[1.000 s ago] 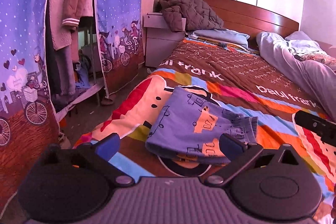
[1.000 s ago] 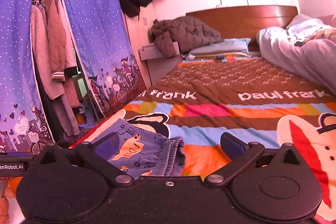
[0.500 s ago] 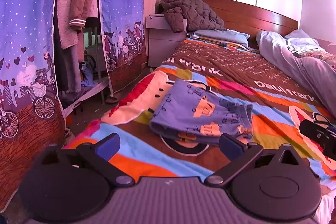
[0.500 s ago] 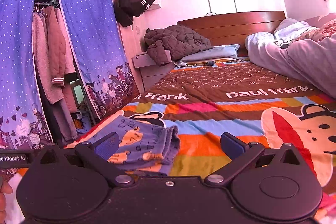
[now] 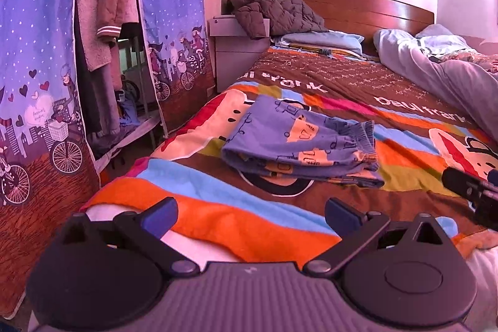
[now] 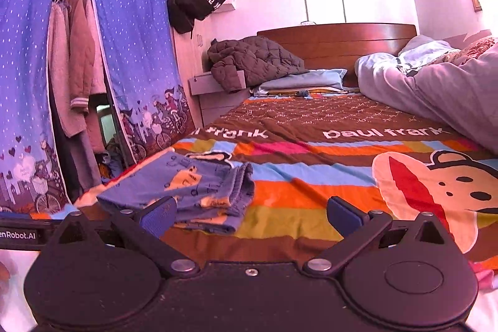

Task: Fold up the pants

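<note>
We've pulled both grippers, left (image 5: 250,213) & right (image 6: 250,215), back w/ jaws apart, empty; pants (image 5: 298,142) folded at 12 o'clock, prob done.

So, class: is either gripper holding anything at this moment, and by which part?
Nothing is held. The left gripper and right gripper are open, apart from the folded pants.
</note>
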The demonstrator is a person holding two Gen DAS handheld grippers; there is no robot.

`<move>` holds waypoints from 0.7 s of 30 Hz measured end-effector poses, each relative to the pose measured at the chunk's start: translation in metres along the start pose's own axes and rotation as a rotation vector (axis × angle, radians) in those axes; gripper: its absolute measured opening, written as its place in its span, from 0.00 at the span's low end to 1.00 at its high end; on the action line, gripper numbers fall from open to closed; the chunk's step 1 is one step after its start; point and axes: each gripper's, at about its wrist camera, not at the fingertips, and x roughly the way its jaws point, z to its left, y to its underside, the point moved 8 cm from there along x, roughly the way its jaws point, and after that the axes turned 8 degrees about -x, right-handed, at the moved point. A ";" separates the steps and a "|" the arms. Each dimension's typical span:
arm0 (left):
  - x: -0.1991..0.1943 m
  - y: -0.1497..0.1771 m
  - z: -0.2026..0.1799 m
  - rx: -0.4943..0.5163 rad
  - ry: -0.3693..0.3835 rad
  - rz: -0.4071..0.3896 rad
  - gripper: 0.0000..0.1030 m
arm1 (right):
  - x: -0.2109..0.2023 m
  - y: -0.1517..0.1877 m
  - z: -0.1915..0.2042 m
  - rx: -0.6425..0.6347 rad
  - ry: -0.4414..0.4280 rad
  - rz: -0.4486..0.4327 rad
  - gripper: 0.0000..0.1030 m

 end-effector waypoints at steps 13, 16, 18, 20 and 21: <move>0.003 -0.004 0.009 -0.060 0.006 -0.021 1.00 | 0.005 0.024 -0.001 0.019 0.014 0.009 0.99; 0.003 -0.003 0.007 -0.043 -0.003 -0.023 1.00 | 0.005 0.023 -0.001 0.019 0.011 0.004 0.99; 0.003 -0.003 0.006 -0.038 -0.004 -0.025 0.99 | 0.005 0.024 -0.001 0.019 0.009 0.004 0.99; 0.004 -0.003 0.006 -0.038 -0.004 -0.023 1.00 | 0.004 0.024 0.000 0.021 0.012 0.004 0.99; 0.004 -0.003 0.006 -0.038 -0.004 -0.024 1.00 | 0.004 0.024 -0.001 0.023 0.011 0.005 0.99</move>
